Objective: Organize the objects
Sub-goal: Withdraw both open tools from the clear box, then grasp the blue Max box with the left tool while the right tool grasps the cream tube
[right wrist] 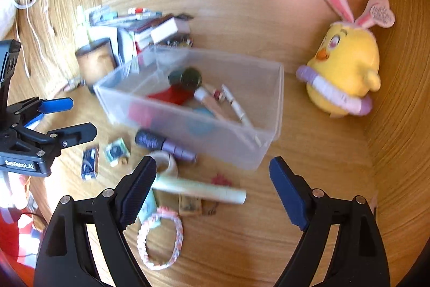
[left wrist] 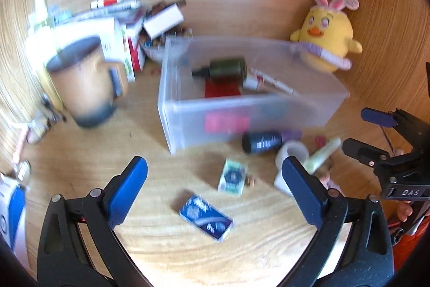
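- We hold the left gripper [left wrist: 215, 195] fingers wide apart, empty, above the blue box [left wrist: 205, 217] lying before the clear bin [left wrist: 172, 98].
- Right gripper [right wrist: 212, 190] fingers: apart, empty, over the pale tube [right wrist: 199, 188] before that bin.

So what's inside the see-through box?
The clear plastic box holds a dark green bottle, something flat and red and white tubes. Things lower down blur behind the frosted wall.
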Available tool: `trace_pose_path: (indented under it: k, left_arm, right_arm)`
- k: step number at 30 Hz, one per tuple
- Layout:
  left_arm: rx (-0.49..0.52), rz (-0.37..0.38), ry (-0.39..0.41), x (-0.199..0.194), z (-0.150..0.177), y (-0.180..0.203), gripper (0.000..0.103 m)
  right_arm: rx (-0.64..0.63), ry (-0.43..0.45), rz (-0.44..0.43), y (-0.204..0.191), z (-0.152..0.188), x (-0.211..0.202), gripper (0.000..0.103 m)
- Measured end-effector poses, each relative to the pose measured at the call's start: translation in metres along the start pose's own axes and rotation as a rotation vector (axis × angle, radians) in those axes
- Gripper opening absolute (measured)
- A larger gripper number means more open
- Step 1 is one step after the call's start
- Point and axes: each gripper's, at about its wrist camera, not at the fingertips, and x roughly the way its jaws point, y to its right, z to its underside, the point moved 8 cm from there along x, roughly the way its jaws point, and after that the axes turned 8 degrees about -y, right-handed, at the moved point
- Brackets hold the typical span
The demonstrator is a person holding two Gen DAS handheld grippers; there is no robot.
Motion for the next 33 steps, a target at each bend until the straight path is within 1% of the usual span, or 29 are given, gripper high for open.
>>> trace_pose_path:
  k: [4, 7, 10, 14, 16, 18, 19, 20, 22, 23, 25, 27, 29, 31, 33]
  left_arm:
    - [-0.009, 0.019, -0.035, 0.008, 0.017, -0.001, 0.102]
    - [-0.028, 0.03, -0.064, 0.015, 0.026, -0.004, 0.102]
    - [-0.048, 0.036, -0.095, 0.023, 0.036, -0.008, 0.102]
    - [-0.051, 0.041, -0.133, 0.032, 0.047, -0.009, 0.102]
    - [-0.029, 0.024, -0.126, 0.03, 0.049, -0.008, 0.102]
    - [-0.011, 0.024, -0.128, 0.03, 0.049, -0.007, 0.102]
    - [-0.003, 0.024, -0.125, 0.03, 0.05, -0.005, 0.102]
    - [0.005, 0.019, -0.123, 0.029, 0.05, -0.005, 0.102]
    - [0.022, 0.007, -0.114, 0.029, 0.051, -0.004, 0.102]
    - [0.028, 0.002, -0.109, 0.029, 0.051, -0.005, 0.102]
    - [0.036, -0.001, -0.097, 0.028, 0.051, -0.006, 0.102]
    - [0.035, -0.001, -0.085, 0.027, 0.052, -0.008, 0.102]
    - [0.031, -0.001, -0.072, 0.026, 0.052, -0.009, 0.098]
    - [0.037, -0.012, -0.065, 0.025, 0.051, -0.009, 0.087]
    - [0.039, -0.017, -0.057, 0.024, 0.05, -0.009, 0.081]
  right_arm:
    - [-0.033, -0.077, -0.02, -0.009, 0.019, 0.022, 0.084]
    - [-0.06, -0.108, -0.017, -0.015, 0.027, 0.032, 0.084]
    - [-0.069, -0.118, -0.022, -0.018, 0.027, 0.037, 0.084]
    - [-0.104, -0.109, 0.001, -0.021, 0.018, 0.041, 0.084]
    - [-0.146, -0.098, 0.006, -0.025, 0.015, 0.043, 0.082]
    - [-0.179, -0.102, 0.006, -0.029, 0.013, 0.046, 0.081]
    - [-0.191, -0.102, 0.004, -0.031, 0.013, 0.046, 0.078]
    - [-0.202, -0.102, 0.005, -0.032, 0.012, 0.048, 0.07]
    - [-0.213, -0.116, -0.028, -0.036, 0.012, 0.051, 0.058]
    - [-0.215, -0.118, -0.052, -0.038, 0.012, 0.05, 0.056]
    - [-0.226, -0.116, -0.057, -0.041, 0.013, 0.051, 0.05]
    - [-0.238, -0.112, -0.058, -0.044, 0.014, 0.049, 0.042]
    - [-0.237, -0.107, -0.061, -0.044, 0.016, 0.046, 0.036]
    - [-0.221, -0.105, -0.073, -0.041, 0.016, 0.043, 0.028]
    - [-0.199, -0.102, -0.082, -0.036, 0.016, 0.04, 0.022]
